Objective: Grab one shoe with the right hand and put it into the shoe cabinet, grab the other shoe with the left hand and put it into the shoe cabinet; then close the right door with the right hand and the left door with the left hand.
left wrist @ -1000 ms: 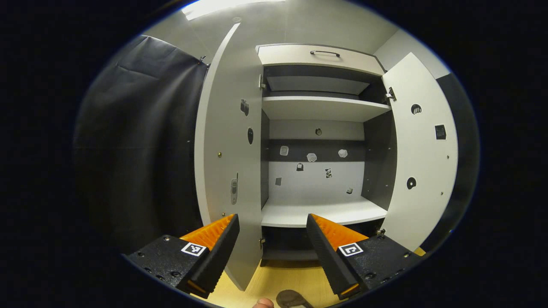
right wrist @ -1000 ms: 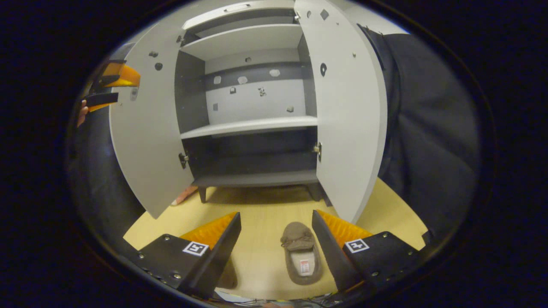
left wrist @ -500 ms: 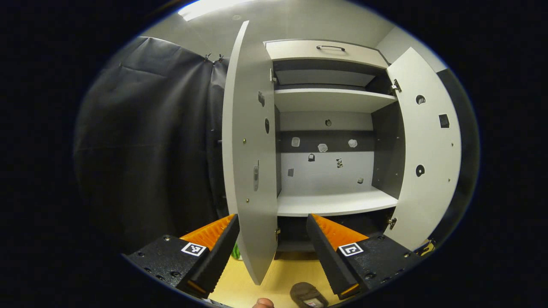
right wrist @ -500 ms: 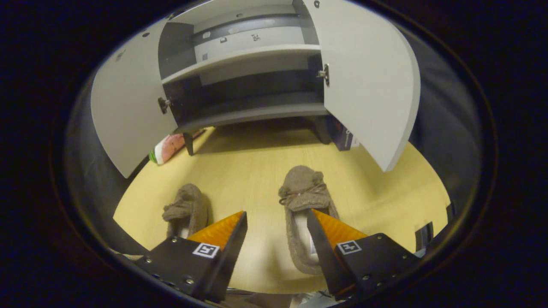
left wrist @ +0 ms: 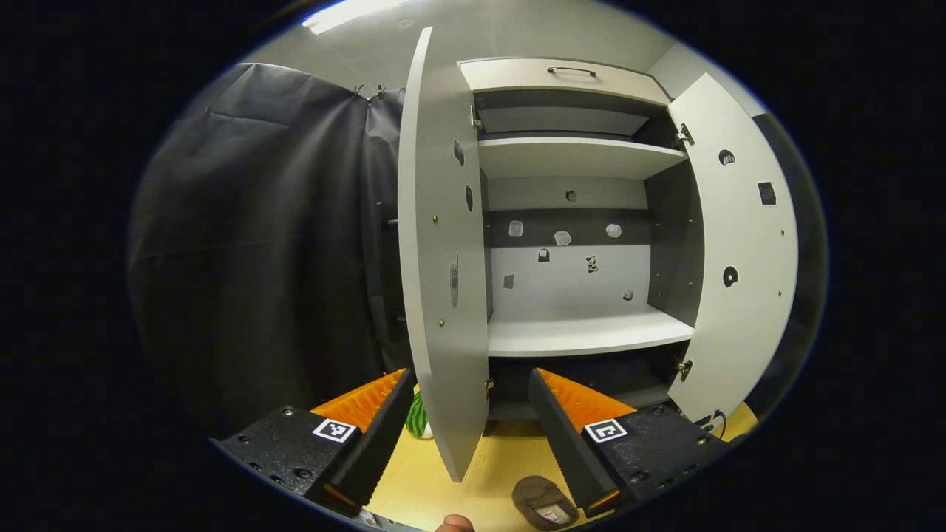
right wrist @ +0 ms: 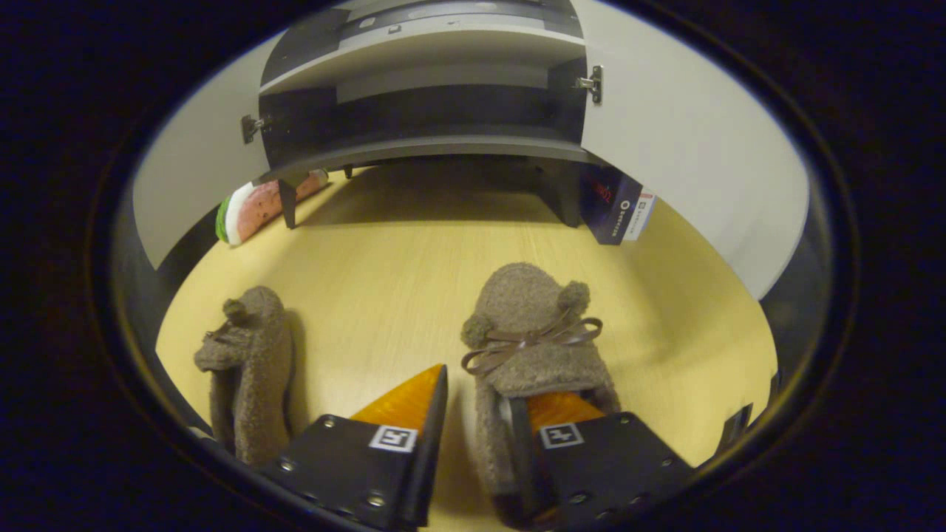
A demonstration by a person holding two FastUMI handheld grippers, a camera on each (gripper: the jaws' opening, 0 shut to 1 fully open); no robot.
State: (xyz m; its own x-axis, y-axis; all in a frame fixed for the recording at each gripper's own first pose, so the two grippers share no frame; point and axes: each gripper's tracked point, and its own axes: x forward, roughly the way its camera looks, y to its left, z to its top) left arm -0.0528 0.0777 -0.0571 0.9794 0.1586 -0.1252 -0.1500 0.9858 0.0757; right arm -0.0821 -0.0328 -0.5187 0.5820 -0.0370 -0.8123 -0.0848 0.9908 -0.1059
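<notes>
1. Change since half a second ago: right gripper (right wrist: 477, 443) has dropped lower over the right-hand shoe (right wrist: 528, 355), so the shoe sits larger and nearer between the fingers; the left gripper view has slid sideways, so the left door (left wrist: 443, 295) now stands almost edge-on.
2. Right gripper, state: fingers partly open, straddling one side wall of the shoe at its heel end. One finger (right wrist: 550, 414) sits inside the shoe's opening, the other (right wrist: 414, 399) on the floor side just beside the outer wall. Whether both press the wall cannot be told; judged not yet clamped.
3. Step in hand, advice: bring the fingers together on that side wall well below the rim, so the soft fabric does not fold out of the grip; lift level, toe forward.
4. Other shoe (right wrist: 251, 369): on the yellow floor (right wrist: 384, 281), well apart to the left, untouched.
5. Left gripper (left wrist: 469, 421), state: fingers wide open, holding nothing, raised in front of the left door's edge.
6. Shoe cabinet (left wrist: 584, 340): both doors open, right door (left wrist: 739, 251) swung wide, lower shelf (right wrist: 421, 148) bare and ready for the shoes.
7. Beyond: watermelon-patterned item (right wrist: 251, 210) by one cabinet leg, dark box (right wrist: 617, 210) by another.
</notes>
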